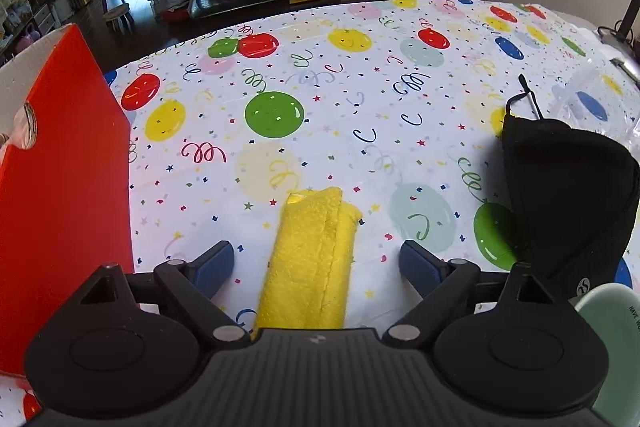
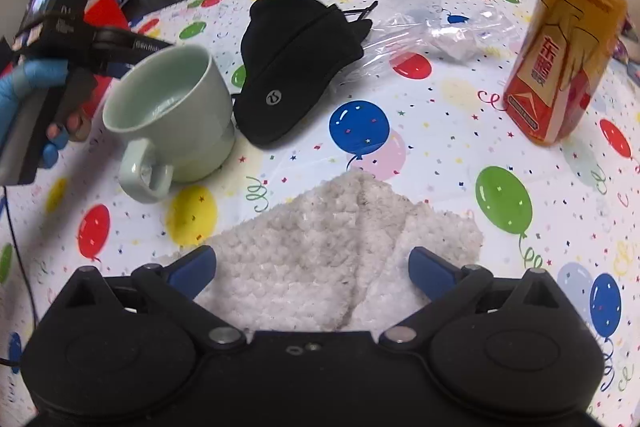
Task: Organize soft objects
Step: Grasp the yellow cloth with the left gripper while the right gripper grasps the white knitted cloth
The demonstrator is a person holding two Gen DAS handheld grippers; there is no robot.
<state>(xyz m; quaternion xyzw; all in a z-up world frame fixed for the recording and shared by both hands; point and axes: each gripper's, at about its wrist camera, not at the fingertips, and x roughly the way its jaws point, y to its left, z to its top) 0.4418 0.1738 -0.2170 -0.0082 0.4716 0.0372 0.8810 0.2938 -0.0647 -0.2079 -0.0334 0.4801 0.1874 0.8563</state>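
My left gripper (image 1: 316,261) has its jaws spread wide, grasping nothing; between them lies a yellow towel (image 1: 308,259), nubby and folded into a long strip, its long axis running straight away from me on the table (image 1: 360,107). My right gripper (image 2: 312,269) is likewise released over a fluffy white cloth (image 2: 320,259), folded, one corner pointing forward. Beyond sit a black cap (image 2: 296,63) and green mug (image 2: 172,115).
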